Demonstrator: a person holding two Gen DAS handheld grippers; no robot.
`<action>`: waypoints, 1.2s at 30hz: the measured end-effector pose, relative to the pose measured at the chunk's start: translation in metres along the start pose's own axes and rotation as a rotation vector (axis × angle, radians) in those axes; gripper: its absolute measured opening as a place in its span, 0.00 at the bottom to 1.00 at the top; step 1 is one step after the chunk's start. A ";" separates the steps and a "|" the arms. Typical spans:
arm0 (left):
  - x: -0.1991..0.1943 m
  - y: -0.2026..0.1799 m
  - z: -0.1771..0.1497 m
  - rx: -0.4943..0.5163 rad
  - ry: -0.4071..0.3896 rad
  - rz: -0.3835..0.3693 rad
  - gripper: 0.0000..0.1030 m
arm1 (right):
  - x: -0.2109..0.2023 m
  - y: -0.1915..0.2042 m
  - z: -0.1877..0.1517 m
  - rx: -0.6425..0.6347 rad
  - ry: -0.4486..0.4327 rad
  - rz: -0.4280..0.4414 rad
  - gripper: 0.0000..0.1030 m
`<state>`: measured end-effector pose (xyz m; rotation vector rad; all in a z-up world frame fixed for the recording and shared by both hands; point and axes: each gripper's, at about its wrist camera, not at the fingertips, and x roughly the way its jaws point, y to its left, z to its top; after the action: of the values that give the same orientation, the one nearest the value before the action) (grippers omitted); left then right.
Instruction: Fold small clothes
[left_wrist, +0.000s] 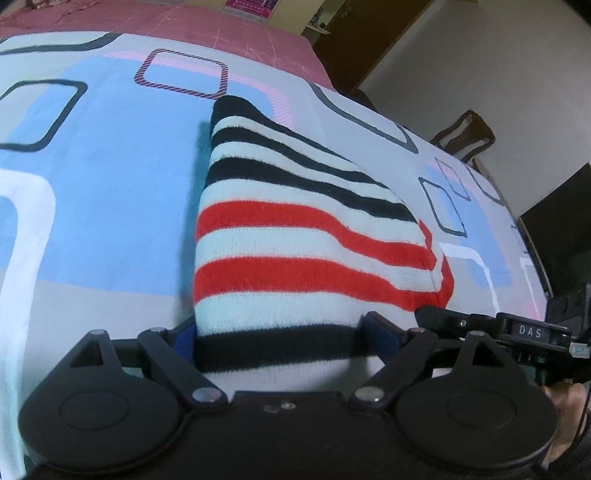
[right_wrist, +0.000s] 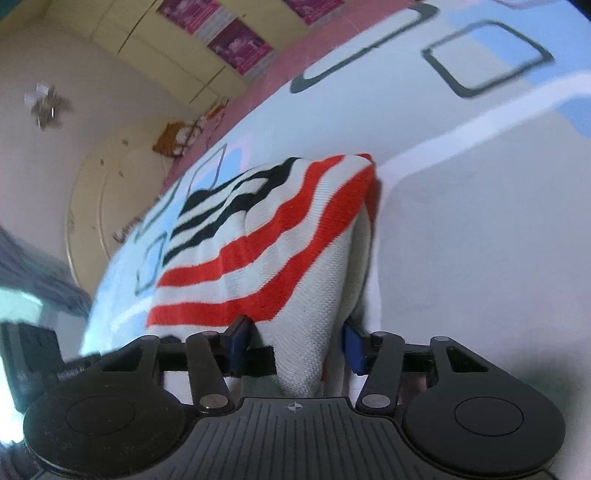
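Note:
A small knitted garment (left_wrist: 295, 236) with white, black and red stripes stretches away from my left gripper (left_wrist: 284, 339) over a patterned bedsheet (left_wrist: 110, 184). Its near edge sits between the left blue pads (left_wrist: 380, 334), which stand wide apart with cloth filling the gap. In the right wrist view the same garment (right_wrist: 266, 251) is lifted and bunched. My right gripper (right_wrist: 295, 347) has a fold of it between its blue pads (right_wrist: 238, 339). The other gripper shows at the right edge of the left wrist view (left_wrist: 517, 332).
The sheet is light blue, white and grey with rounded square outlines, over a pink cover (left_wrist: 236, 33). A wooden chair (left_wrist: 465, 133) and a dark door (left_wrist: 369, 40) stand past the bed. Wall cupboards (right_wrist: 147, 44) show in the right wrist view.

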<state>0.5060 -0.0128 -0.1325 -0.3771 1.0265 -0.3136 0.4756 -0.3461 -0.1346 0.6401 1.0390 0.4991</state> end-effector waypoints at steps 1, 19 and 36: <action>0.000 -0.002 0.000 0.015 0.003 0.009 0.84 | 0.001 0.003 0.000 -0.020 0.002 -0.014 0.51; -0.037 -0.015 -0.004 0.222 -0.033 -0.040 0.55 | -0.009 0.092 -0.033 -0.267 -0.140 -0.248 0.31; -0.135 0.075 -0.015 0.184 -0.133 -0.025 0.55 | 0.043 0.212 -0.078 -0.397 -0.142 -0.218 0.31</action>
<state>0.4331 0.1088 -0.0692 -0.2412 0.8558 -0.3977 0.4068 -0.1474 -0.0422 0.2036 0.8319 0.4452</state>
